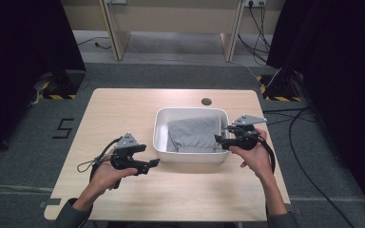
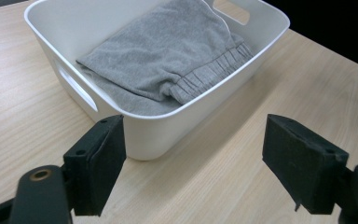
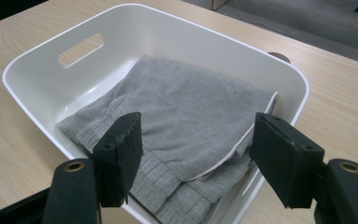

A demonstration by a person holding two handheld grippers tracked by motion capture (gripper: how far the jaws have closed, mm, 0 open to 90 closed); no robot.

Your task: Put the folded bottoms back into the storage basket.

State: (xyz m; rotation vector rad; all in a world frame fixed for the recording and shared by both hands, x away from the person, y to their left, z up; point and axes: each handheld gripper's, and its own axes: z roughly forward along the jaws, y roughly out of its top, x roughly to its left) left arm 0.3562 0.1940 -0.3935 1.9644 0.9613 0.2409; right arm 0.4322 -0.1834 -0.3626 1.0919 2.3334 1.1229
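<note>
In the high view, a light wooden rectangular worktop [image 1: 123, 114] carries a white plastic rectangular tub [image 1: 160, 128] at its middle. A folded grey fleece garment [image 1: 193, 134] with a ribbed elastic band lies inside the tub. A small round dark cable hole [image 1: 206, 101] sits in the worktop just beyond the tub's far rim. The left claw [image 1: 152, 165] is held above the worktop just left of the tub's near left corner, its jaws pointing right. The right claw [image 1: 220, 139] is at the tub's right rim, reaching in over the garment's right edge. A black number 5 [image 1: 64, 128] is marked on the grey floor left of the worktop.

In the left gripper view, the left claw [image 2: 209, 165] stands wide open with nothing between its 2 black padded jaws; the tub's corner is near its left jaw, and bare worktop lies between the jaws.

In the right gripper view, the right claw [image 3: 198, 163] is spread wide, gripping nothing, its jaws hovering over the garment; whether they touch the cloth I cannot tell. A slot handle [image 3: 80, 49] is cut in the tub's far wall.
</note>
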